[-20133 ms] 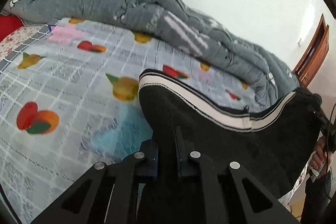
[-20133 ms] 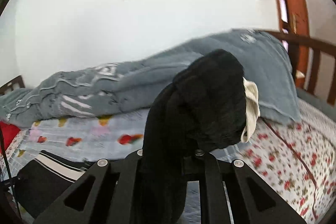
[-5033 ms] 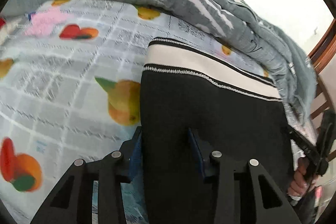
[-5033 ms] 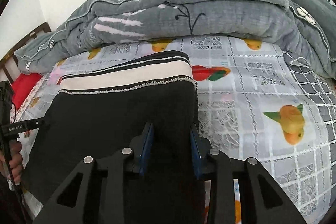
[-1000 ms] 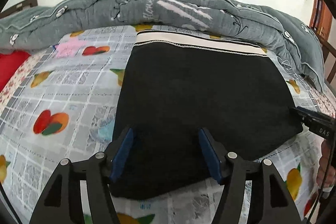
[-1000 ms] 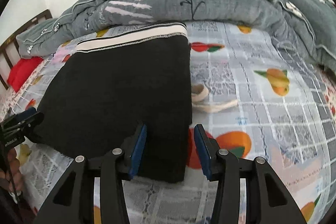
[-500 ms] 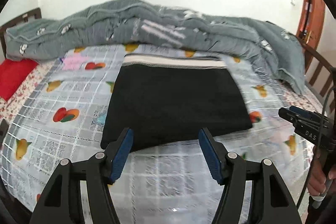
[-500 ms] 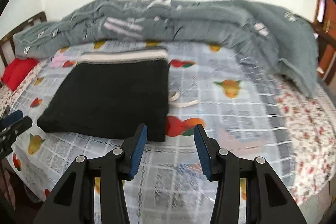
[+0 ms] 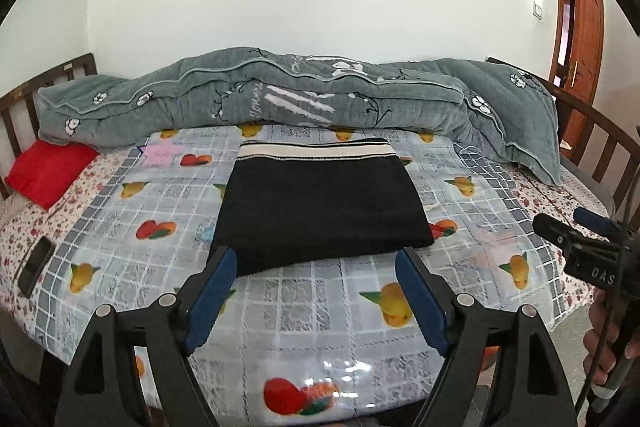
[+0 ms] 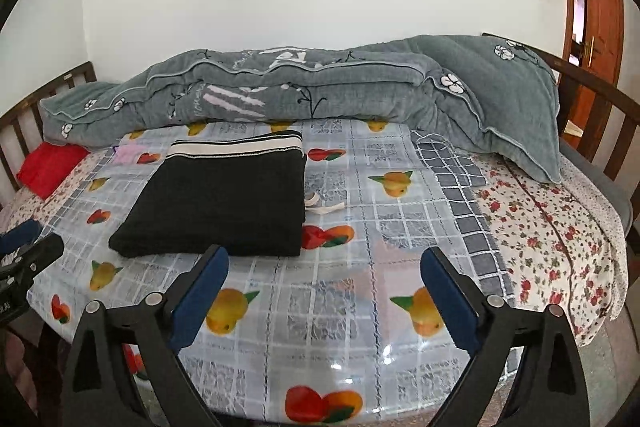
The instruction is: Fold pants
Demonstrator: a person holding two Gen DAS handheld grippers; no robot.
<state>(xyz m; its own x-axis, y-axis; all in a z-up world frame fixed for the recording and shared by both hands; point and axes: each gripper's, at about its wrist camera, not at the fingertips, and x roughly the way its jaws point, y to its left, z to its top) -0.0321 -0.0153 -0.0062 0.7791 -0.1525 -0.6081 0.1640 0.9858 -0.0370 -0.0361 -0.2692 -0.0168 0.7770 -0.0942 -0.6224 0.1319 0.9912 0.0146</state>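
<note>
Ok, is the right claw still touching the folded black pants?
Apart. The right wrist view shows the right claw open with only bedsheet between its blue pads, having just been opening; the folded black pants lie beyond its left pad.

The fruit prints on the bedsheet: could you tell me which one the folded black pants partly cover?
The red-and-orange print at the pants' near right corner; its left side is tucked under the fabric, while the others lie fully exposed.

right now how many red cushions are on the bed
1. The red cushion lies at the bed's far left end, by the wooden headboard, partly under the end of the grey quilt. The quilt could hide another.
</note>
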